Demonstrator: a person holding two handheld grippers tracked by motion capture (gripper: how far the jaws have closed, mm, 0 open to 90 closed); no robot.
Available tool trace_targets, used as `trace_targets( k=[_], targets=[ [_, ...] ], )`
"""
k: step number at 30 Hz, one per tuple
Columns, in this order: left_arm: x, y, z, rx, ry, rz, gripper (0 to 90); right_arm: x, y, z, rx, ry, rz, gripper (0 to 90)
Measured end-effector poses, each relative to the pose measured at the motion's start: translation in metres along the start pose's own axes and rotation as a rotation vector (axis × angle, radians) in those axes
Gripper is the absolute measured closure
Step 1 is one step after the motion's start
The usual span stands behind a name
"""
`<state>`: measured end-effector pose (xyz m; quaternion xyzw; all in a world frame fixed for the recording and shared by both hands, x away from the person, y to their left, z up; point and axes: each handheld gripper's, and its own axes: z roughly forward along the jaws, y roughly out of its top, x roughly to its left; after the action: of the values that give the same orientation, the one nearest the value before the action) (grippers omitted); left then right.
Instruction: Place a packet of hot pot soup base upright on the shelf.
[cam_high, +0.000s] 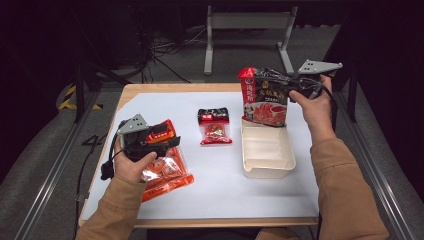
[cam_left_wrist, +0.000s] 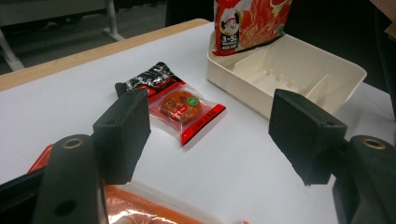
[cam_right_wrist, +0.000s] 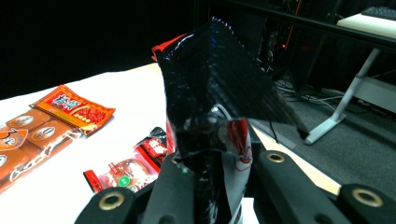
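Your right tongs (cam_high: 289, 86) are clamped on the top edge of a large black-and-red hotpot-base pouch (cam_high: 265, 97), which hangs upright with its bottom edge dipping into the far end of the cream divided tray (cam_high: 267, 155). In the right gripper view the black jaws pinch the pouch's crumpled top seam between them. The tray sits on the right half of the white worktop (cam_high: 220, 180), with its right wall near the worktop's right edge and little free surface on that side.

Your left tongs (cam_left_wrist: 210, 135) stand wide with nothing between the pads, resting low over the orange sauce packet (cam_high: 167, 172) near the worktop's left edge. A small red seasoning sachet (cam_high: 214, 126) lies flat mid-worktop, well apart from both tongs and just left of the tray. The near strip of the worktop, between the orange packet and the tray, is open white surface.
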<state>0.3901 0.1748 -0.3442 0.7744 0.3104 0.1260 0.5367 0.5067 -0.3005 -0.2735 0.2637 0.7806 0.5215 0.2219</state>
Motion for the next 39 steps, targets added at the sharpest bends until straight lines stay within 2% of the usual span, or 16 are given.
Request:
trace_targets(
  k=[12,22,25,26,28,29,39],
  targets=[
    [0.001,-0.001,0.001,0.007,-0.002,-0.003,30.0,0.002,-0.009,0.008,0.015,0.003,0.005,81.4],
    [0.001,-0.001,0.001,0.006,-0.002,-0.010,30.0,0.005,-0.014,0.011,0.003,0.022,0.002,80.1],
    [0.001,-0.001,0.001,0.009,-0.001,-0.002,30.0,0.006,-0.018,0.014,0.018,0.028,0.006,79.4],
    [0.001,-0.001,0.002,0.008,-0.003,-0.012,30.0,0.006,-0.019,0.015,0.023,0.029,0.012,79.4],
    [0.002,-0.001,0.002,0.011,0.001,0.003,30.0,0.005,-0.021,0.016,0.019,0.032,0.018,79.2],
    [0.002,-0.001,0.002,0.010,0.000,-0.006,30.0,0.005,-0.021,0.016,0.018,0.033,0.020,79.1],
    [0.002,-0.002,0.002,0.010,-0.001,-0.005,29.8,0.006,-0.021,0.014,0.033,0.034,0.036,77.3]
  ],
)
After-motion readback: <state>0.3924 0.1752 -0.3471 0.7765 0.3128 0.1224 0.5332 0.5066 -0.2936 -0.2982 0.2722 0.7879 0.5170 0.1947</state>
